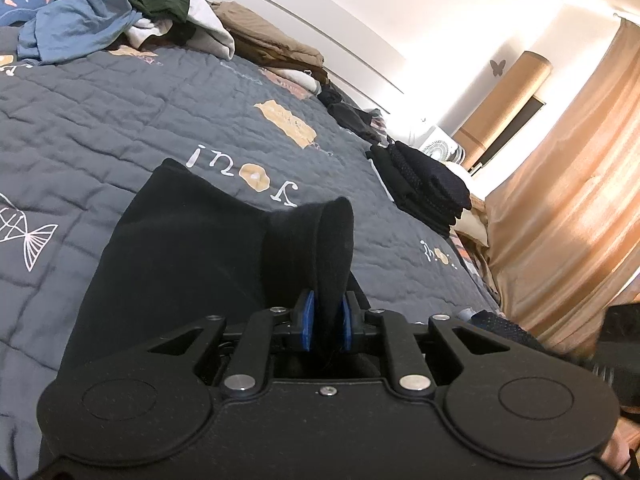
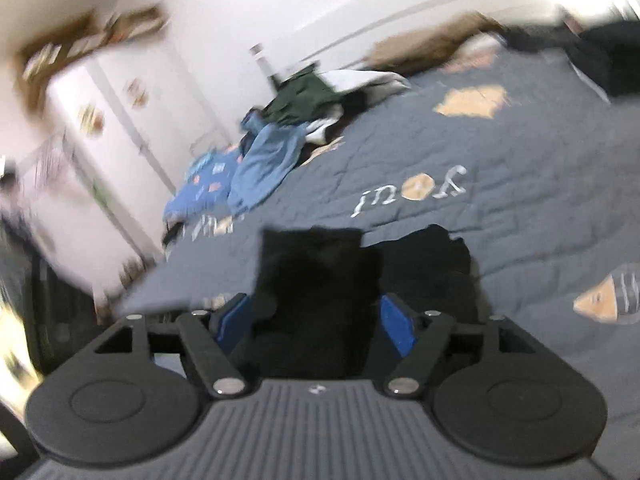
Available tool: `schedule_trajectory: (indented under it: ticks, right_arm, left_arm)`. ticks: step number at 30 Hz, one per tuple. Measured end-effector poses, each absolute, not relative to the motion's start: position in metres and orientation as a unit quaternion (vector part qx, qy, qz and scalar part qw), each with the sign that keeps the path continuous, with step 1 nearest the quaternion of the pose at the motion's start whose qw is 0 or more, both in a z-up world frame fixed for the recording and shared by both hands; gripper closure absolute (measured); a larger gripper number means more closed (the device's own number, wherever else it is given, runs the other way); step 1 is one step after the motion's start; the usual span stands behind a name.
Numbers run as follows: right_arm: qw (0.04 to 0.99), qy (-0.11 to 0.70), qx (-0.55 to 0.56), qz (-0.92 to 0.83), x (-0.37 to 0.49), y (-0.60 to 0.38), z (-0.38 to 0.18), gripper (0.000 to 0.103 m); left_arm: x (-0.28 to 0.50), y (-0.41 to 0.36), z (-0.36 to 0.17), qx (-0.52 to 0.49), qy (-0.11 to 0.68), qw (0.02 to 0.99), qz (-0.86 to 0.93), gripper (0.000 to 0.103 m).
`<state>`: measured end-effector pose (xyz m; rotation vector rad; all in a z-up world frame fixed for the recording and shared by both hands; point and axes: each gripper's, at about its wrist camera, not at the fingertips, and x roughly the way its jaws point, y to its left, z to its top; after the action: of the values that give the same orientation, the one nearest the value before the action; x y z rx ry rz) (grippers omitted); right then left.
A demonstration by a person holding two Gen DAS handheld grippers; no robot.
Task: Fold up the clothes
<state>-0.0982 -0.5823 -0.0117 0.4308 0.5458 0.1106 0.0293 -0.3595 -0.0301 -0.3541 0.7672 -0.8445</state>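
Two risks: left tongs [image 1: 326, 314] clamped on black garment [image 1: 192, 240] fold, may drag it askew; right tongs [image 2: 316, 320] apart around loose cloth, may snag.

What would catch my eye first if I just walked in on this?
Probably the black garment spread on the grey quilt, a fold of it pinched in the left gripper. The right gripper stands open around the black cloth. Next, the jumbled heap of unfolded clothes at the bed's far end, opposite a neat dark folded stack.
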Motion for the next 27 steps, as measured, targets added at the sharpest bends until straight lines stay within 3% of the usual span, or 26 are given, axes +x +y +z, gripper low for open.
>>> schedule_trajectory:
  ticks: [15,22,23,25,26,27]
  right_arm:
    - [0.953,0.292,0.056,0.054,-0.083,-0.527,-0.021,0.029]
    - [0.954,0.280,0.108,0.019,-0.069,-0.542,-0.030,0.034]
    - [0.952,0.277,0.127,0.011,-0.069,-0.549,-0.032,0.041]
    - [0.945,0.274,0.177,-0.008,-0.070,-0.567,-0.036,0.070]
    - [0.941,0.273,0.201,-0.017,-0.070,-0.577,-0.038,0.090]
    - [0.935,0.270,0.228,-0.028,-0.072,-0.587,-0.040,0.091]
  left_arm:
    - [0.041,-0.347,-0.026,-0.172,0.368,0.827,-0.387,0.087]
    - [0.047,-0.342,-0.027,-0.174,0.371,0.830,-0.380,0.087]
    - [0.047,-0.342,-0.027,-0.173,0.371,0.829,-0.380,0.087]
    - [0.047,-0.343,-0.027,-0.173,0.371,0.829,-0.381,0.087]
    - [0.048,-0.343,-0.027,-0.173,0.372,0.829,-0.381,0.087]
    - [0.048,-0.342,-0.027,-0.173,0.372,0.829,-0.381,0.087]
